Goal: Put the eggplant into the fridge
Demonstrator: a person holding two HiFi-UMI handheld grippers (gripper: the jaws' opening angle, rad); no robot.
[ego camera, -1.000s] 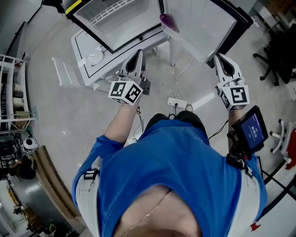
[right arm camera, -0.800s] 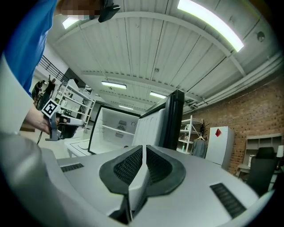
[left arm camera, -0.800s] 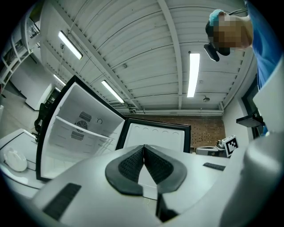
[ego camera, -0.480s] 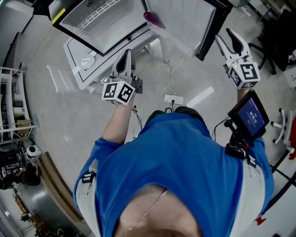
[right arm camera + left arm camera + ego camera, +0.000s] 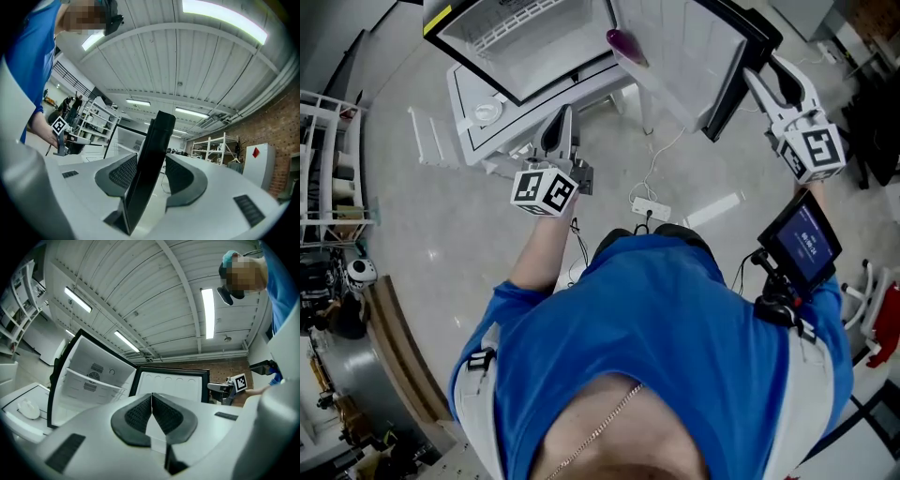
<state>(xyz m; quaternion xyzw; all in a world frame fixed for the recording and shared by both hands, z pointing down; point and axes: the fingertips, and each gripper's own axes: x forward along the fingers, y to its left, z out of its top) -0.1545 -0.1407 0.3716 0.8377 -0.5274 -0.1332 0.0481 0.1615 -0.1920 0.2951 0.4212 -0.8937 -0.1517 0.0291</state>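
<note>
The right gripper (image 5: 152,161) had its jaws wide apart, and they had just been opening. The thin black edge of the fridge door (image 5: 157,136) stood up between the jaws. There was a gap between that edge and the pad on one side, so the jaws were not squeezing it. The door was swung open, and its white inside face was turned toward the person. The right gripper was held at the door's outer edge, with its marker cube (image 5: 814,150) toward the person's arm. A small dark screen (image 5: 809,246) was strapped on that arm.

The left gripper (image 5: 151,401) had its jaws pressed together with nothing between them. It pointed at the open fridge (image 5: 89,376) but did not touch it. Its own marker cube (image 5: 546,190) sat at the wrist end.

The eggplant (image 5: 622,44) was purple. It showed at the top of the head view, right where the open fridge and the door met. It was already in the fridge, but I could not tell which shelf or pocket it sat in. It was well apart from both grippers.

The person wore a blue shirt (image 5: 656,328). A white power strip (image 5: 654,211) lay on the grey floor (image 5: 441,244) near the person's feet. A white rack (image 5: 328,159) stood off to the left.
</note>
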